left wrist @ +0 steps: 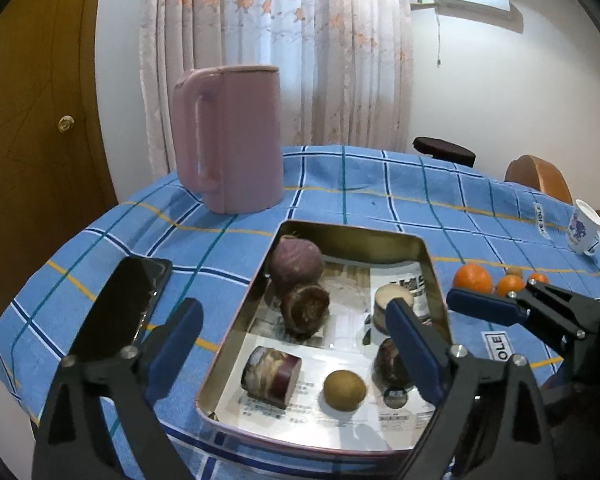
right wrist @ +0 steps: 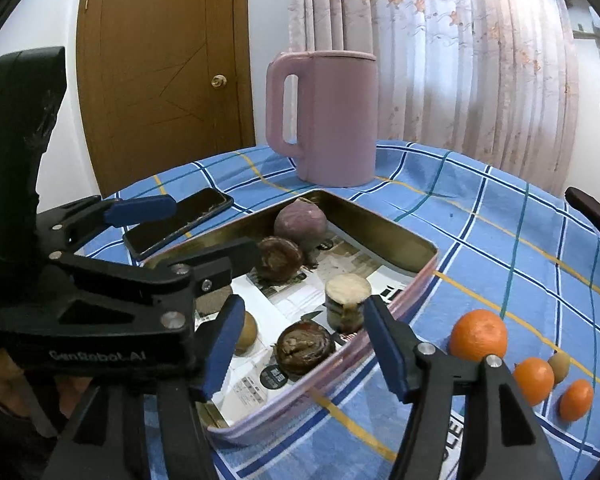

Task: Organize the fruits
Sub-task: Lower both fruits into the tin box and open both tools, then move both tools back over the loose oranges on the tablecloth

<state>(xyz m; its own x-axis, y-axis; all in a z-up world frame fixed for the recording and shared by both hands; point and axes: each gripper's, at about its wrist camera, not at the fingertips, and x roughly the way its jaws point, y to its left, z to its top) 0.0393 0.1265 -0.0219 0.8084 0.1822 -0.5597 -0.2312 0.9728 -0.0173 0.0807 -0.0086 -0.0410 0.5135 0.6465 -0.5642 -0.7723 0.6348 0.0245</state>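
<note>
A metal tin tray [left wrist: 356, 232] [right wrist: 432, 248] lined with printed paper holds a round purple root [left wrist: 296, 264], several cut brown and pale pieces, and a brown kiwi-like fruit [left wrist: 344, 390] [right wrist: 246, 332]. My left gripper [left wrist: 294, 308] hangs wide open over the tray's near half, gripping nothing. Over the tray's right near corner my right gripper [right wrist: 305, 310] stands open; a dark cut piece [right wrist: 306, 348] lies below the gap, untouched. Three oranges [right wrist: 478, 334] [left wrist: 473, 278] and a small brownish fruit [right wrist: 560, 366] rest on the cloth right of the tray.
A tall pink jug [left wrist: 236, 136] [right wrist: 332, 120] stands behind the tray on the blue checked tablecloth [left wrist: 380, 188]. A black phone [left wrist: 124, 304] [right wrist: 180, 220] lies left of the tray. A patterned cup [left wrist: 584, 232] sits far right. A dark stool [left wrist: 444, 151] and a wooden chair [left wrist: 540, 178] stand beyond the table.
</note>
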